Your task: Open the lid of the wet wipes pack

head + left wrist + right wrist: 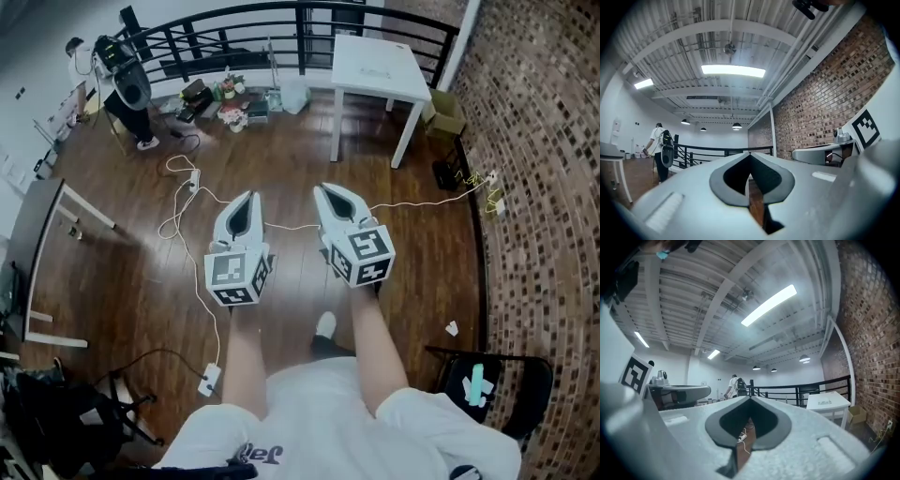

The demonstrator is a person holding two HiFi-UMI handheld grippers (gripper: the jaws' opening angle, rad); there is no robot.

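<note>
Wet wipes pack: I am not picking it out with any certainty. A flat pale item [375,71] is lying on the white worktop [398,52] far ahead, beside the black railing [234,14], and it is too small for me to tell what it is.

Both grippers are hanging well apart from that worktop, over the wooden floor [281,150]. I am reading the left gripper [249,197] as closed, its jaws meeting at the tips with nothing between them. The right gripper [324,188] is sitting just beside it, not touching, and its jaws are likewise pressed together and empty. Both are pointing level toward the railing.

Further out, a white power strip [208,379] is lying on the floor below the left gripper. A dark chair [516,370] is standing at the lower right against the brick wall [544,187], and a teal item [478,382] is resting on its seat. I am also seeing a person [129,94] standing at the far left end of the railing, facing away.
</note>
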